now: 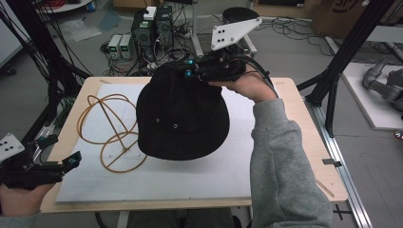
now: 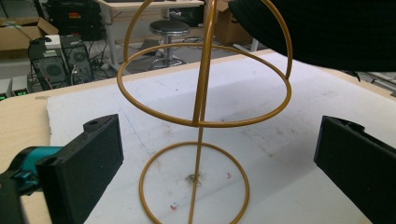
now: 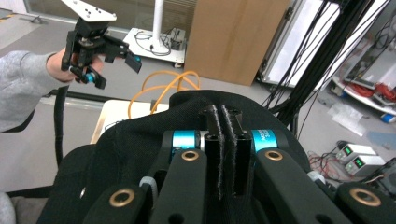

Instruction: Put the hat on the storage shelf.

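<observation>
A black bucket hat (image 1: 183, 114) hangs above the white board, and my right gripper (image 1: 190, 69) is shut on its far rim. In the right gripper view the jaws (image 3: 223, 126) stand pressed together on the hat's fabric (image 3: 135, 140). A gold wire hat stand (image 1: 111, 133) stands upright on the board, left of the hat, with its round top partly behind the brim. My left gripper (image 1: 61, 150) is open at the table's near left corner, facing the stand (image 2: 201, 112) with nothing between its jaws. The hat (image 2: 336, 32) fills the top right of that view.
A white foam board (image 1: 190, 180) covers most of the wooden table (image 1: 311, 142). Black frame posts (image 1: 344, 52) rise at both sides of the table. Computers and cables (image 1: 152, 28) sit on the floor beyond the far edge.
</observation>
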The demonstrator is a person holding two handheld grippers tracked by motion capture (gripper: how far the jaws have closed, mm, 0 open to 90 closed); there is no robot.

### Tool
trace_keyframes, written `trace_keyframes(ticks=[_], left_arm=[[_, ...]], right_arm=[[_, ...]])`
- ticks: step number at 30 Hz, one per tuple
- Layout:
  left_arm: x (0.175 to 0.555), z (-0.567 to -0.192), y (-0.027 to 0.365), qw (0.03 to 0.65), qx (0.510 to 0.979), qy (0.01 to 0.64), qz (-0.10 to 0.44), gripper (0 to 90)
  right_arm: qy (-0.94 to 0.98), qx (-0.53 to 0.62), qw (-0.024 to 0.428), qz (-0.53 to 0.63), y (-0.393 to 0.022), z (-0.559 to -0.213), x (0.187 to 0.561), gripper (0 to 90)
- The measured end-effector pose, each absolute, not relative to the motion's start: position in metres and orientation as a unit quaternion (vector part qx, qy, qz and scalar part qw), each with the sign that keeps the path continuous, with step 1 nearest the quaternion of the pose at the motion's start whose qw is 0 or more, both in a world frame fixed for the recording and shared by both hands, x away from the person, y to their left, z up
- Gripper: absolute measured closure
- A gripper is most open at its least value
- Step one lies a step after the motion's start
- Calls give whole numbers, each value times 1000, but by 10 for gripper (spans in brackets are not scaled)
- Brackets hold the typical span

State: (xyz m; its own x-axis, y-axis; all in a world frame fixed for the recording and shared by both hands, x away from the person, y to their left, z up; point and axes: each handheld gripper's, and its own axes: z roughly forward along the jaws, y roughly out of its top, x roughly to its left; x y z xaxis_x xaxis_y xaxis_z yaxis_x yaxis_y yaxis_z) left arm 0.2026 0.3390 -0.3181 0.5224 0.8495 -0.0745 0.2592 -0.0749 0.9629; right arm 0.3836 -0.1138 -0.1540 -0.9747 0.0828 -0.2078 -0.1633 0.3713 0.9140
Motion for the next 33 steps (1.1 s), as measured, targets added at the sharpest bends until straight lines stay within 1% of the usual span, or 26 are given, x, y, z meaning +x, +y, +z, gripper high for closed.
trace_keyframes(ticks=[12,20,33], left_arm=[[198,-317,343,547,676,410,275,17],[193,-317,345,547,673,413,278,17],[185,-318,349,544,670,420,281,17]], right_arm=[[821,-49,108,558,-96,-137,382,886],[819,-61,100,562,-85,-134,386,886],[812,-78,99,569,-65,-122,390,886]])
